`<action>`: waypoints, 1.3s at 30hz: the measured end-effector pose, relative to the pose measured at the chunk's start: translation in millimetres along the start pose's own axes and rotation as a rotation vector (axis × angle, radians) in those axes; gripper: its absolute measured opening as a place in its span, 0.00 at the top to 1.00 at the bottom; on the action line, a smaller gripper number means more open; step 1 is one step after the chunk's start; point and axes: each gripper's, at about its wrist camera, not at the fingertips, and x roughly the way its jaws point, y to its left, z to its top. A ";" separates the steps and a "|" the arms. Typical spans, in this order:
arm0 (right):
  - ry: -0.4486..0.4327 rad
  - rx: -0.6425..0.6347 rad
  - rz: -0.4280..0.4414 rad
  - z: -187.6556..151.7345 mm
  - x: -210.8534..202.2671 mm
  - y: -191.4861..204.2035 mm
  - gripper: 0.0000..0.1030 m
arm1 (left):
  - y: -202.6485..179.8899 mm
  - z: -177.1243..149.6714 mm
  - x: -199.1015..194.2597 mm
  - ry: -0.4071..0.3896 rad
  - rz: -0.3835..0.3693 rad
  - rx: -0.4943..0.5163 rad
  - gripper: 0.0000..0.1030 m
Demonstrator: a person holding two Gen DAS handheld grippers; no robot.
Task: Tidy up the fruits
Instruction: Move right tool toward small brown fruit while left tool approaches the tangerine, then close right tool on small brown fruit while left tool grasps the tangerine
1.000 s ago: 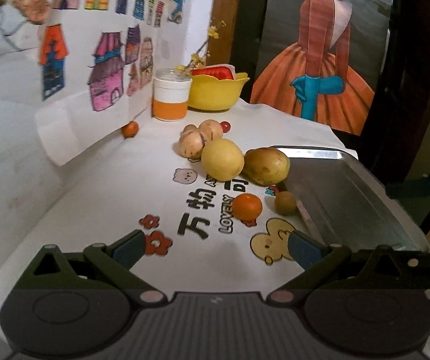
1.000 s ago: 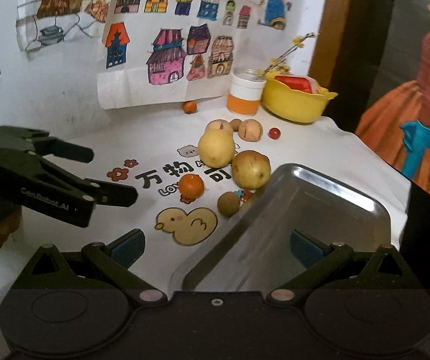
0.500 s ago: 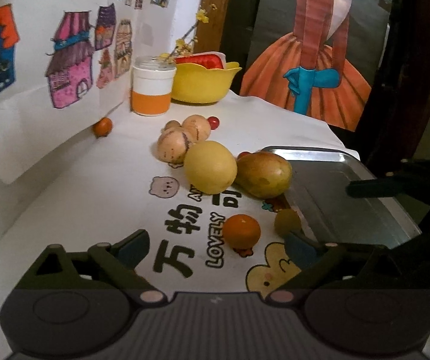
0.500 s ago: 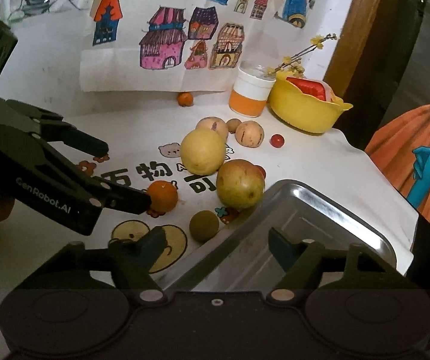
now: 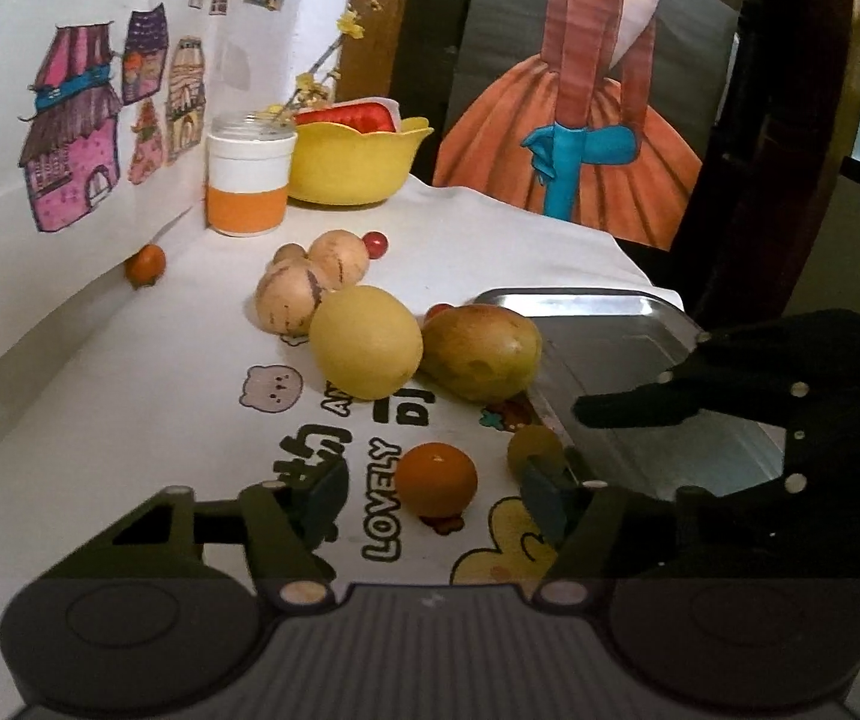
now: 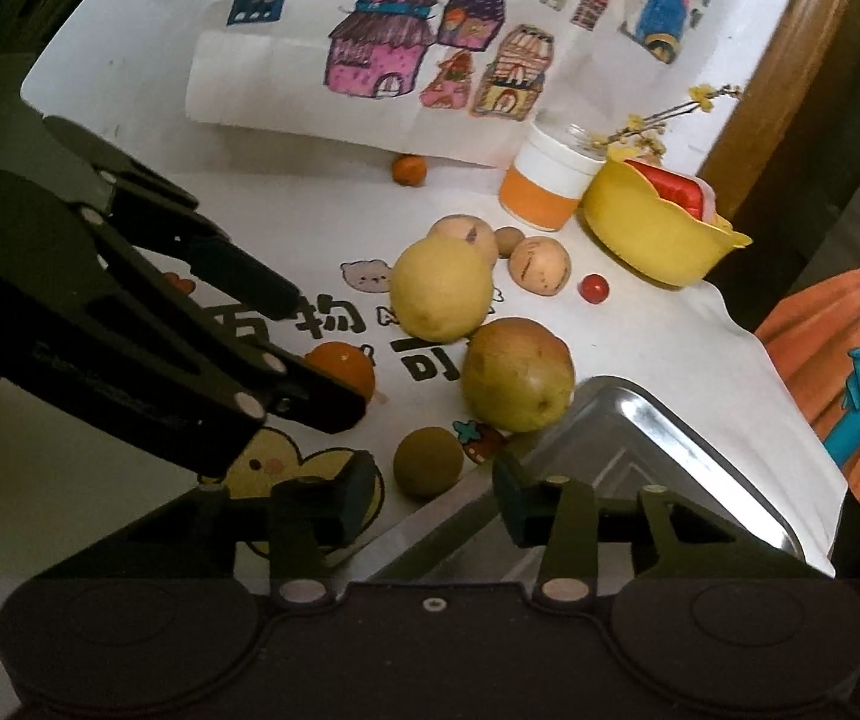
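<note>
Left gripper (image 5: 430,495) is held spread, nothing pinched yet, with the small orange (image 5: 436,479) sat right between the pads, so a pick looks lined up. Right gripper (image 6: 434,495) is spread too, empty, and the little green fruit (image 6: 428,462) is framed just ahead of its gap at 12 o'clock. The tray (image 6: 658,450) is seen at 2 o'clock from that gripper, with no fruit visible in it, its corner just beside the green fruit. Further out, the pear (image 6: 517,381) is touching the tray edge, and the lemon (image 6: 440,288) is parked at its 11 o'clock. So it's probably early days: both grabs are being set up. Next, the pads need to be lowered around each fruit and squeezed gently, since round stuff gets rolled away easily.
</note>
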 end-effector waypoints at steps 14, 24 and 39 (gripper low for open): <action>0.015 -0.027 -0.013 3.6 10.9 4.7 0.72 | 0.1 0.4 15.3 0.052 -0.006 0.002 0.63; -0.035 -0.033 -0.057 -1.4 -7.5 8.3 0.72 | -3.7 0.1 9.4 0.045 0.000 -0.007 0.66; -0.038 0.039 -0.179 -45.6 -78.7 -15.3 0.72 | -72.6 2.5 -8.5 0.001 -0.065 0.130 0.66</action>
